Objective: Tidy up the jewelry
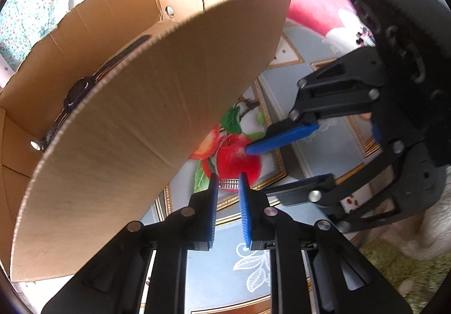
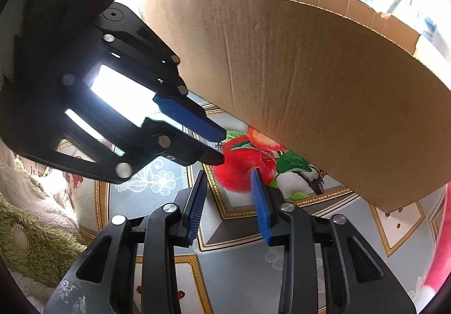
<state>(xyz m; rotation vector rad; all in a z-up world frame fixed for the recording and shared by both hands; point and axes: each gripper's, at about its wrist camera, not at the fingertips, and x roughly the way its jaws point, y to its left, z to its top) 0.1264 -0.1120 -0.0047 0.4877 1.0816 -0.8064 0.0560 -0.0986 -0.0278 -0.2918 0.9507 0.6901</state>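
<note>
A silver link bracelet (image 1: 229,184) lies on the patterned cloth over a printed red apple (image 1: 236,160). My left gripper (image 1: 227,178) is open, its blue pads on either side of the bracelet. In the right wrist view only a small end of the bracelet (image 2: 219,147) shows at the left gripper's tips. My right gripper (image 2: 229,173) is open and empty, just in front of the apple print (image 2: 242,166). It also shows in the left wrist view (image 1: 284,162). A cardboard box (image 1: 121,122) stands to the left with a black wristwatch (image 1: 77,93) inside.
The box's near wall (image 2: 310,83) fills the upper right of the right wrist view. A pink cushion (image 1: 313,7) lies behind. A green fluffy rug (image 2: 36,243) and white fur lie at the cloth's edge.
</note>
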